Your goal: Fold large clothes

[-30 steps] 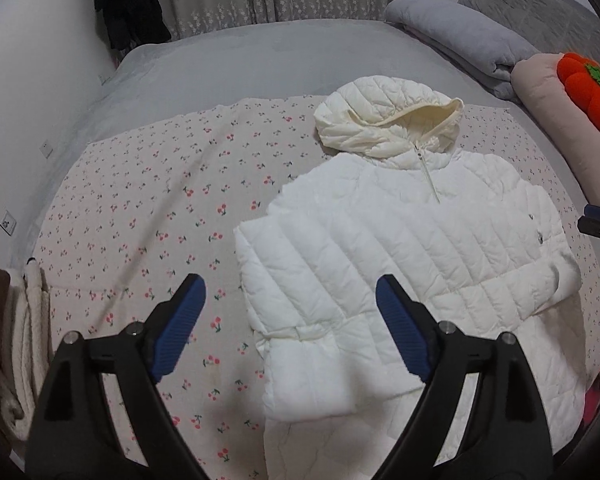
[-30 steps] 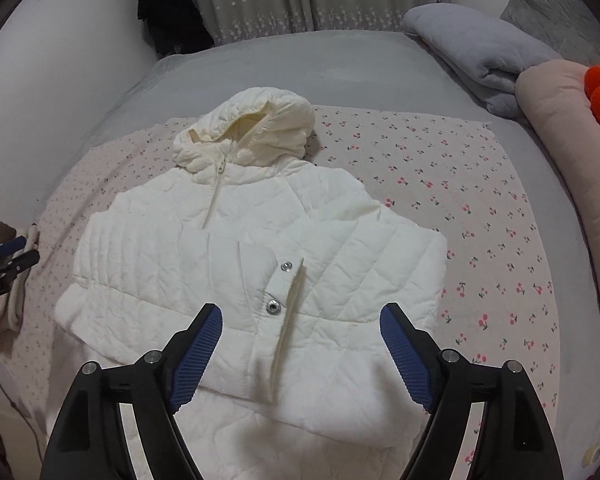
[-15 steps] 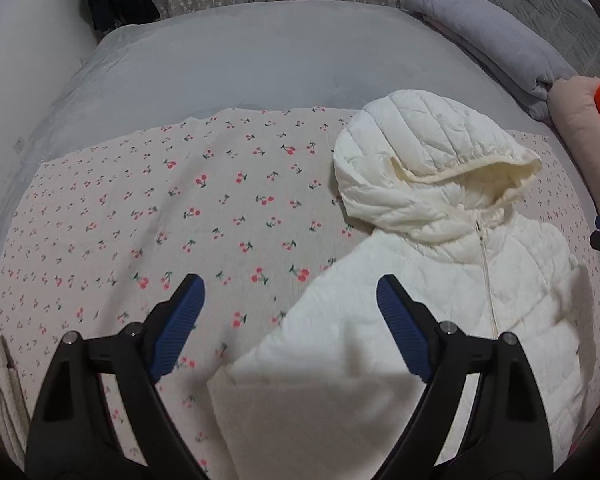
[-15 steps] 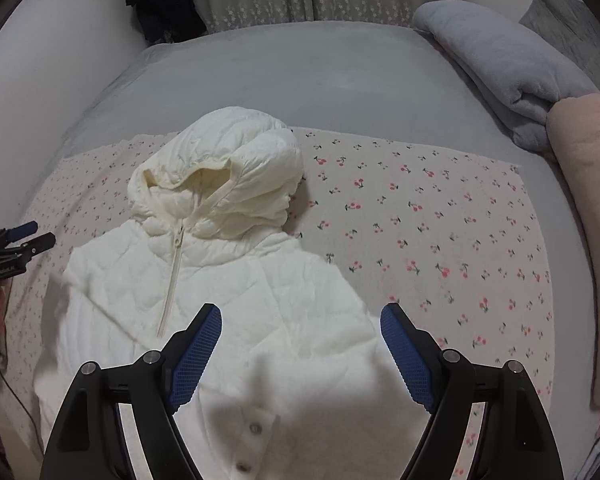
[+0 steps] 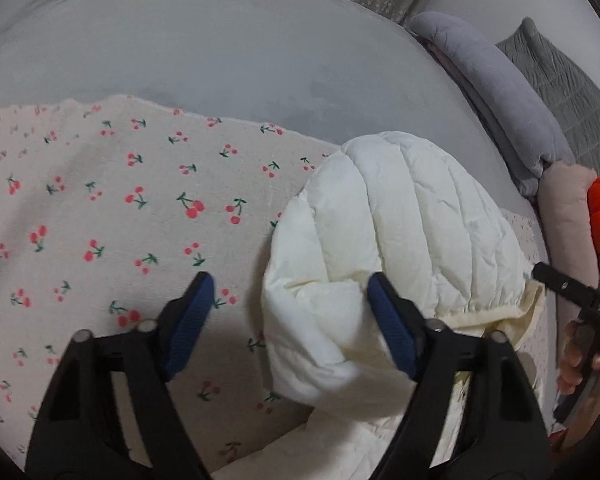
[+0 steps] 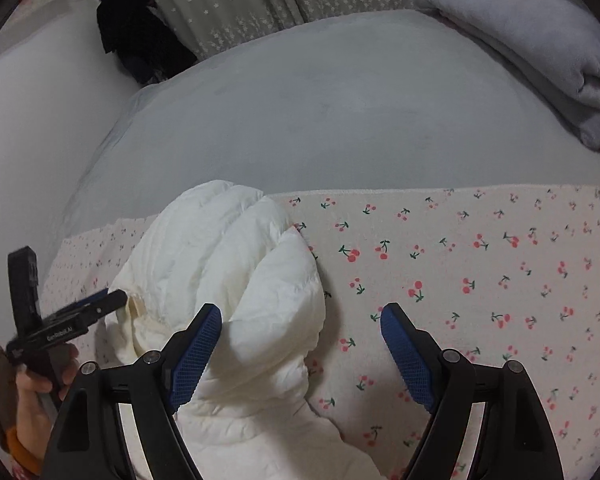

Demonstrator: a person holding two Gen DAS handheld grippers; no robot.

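Left hand-held gripper (image 5: 288,320) hovering, fingers apart, nothing between them, left edge of hood (image 5: 400,232) just ahead. Jacket (image 6: 240,360) lying on cherry sheet (image 6: 460,264) on bed (image 6: 340,112), hood puffed up at top. Right hand-held gripper (image 6: 300,340) hanging at hood's right edge, fingers apart, empty. Risk: puffy quilting springing back, slick shell slipping from shallow pinch, sheet getting pinched along with hood.
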